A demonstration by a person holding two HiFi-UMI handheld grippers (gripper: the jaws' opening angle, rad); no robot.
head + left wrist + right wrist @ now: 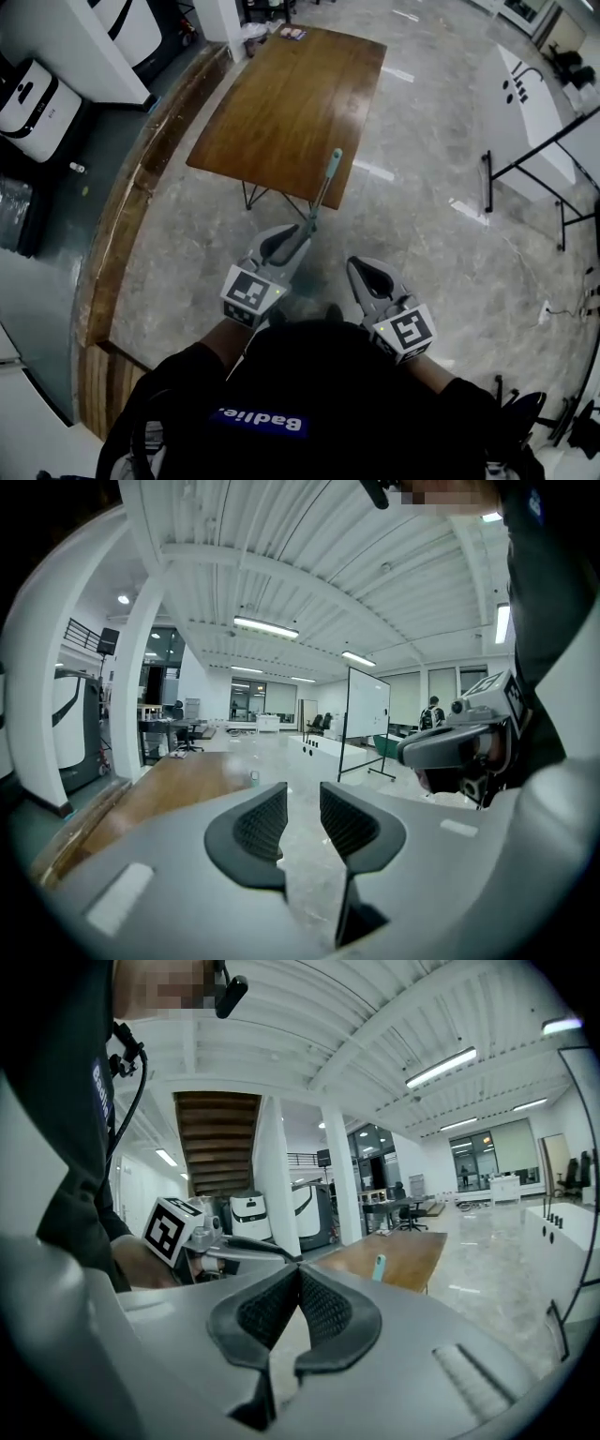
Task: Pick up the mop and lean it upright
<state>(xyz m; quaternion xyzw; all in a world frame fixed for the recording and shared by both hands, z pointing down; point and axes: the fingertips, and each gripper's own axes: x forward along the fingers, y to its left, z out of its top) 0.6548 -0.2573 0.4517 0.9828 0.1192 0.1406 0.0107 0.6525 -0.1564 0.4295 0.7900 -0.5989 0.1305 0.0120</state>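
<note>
Mop handle leans against the edge of the wooden table, its teal tip above the tabletop. The left gripper sits near it with jaws partly apart and nothing between the pads. The right gripper is closed and empty.

Bright, even indoor light fills all three views, coming from long ceiling strip lights overhead. The polished floor throws them back as pale streaks of glare, and what shadows lie on it are faint and soft-edged. The wooden table is evenly lit. The person's dark clothing at the bottom of the head view is almost black, with little detail. The head view bends strongly toward its edges. Both gripper views are round fisheye pictures with black corners, and straight beams curve in them. Up close, the left gripper and right gripper look soft and slightly out of focus. The far windows are washed out.
</note>
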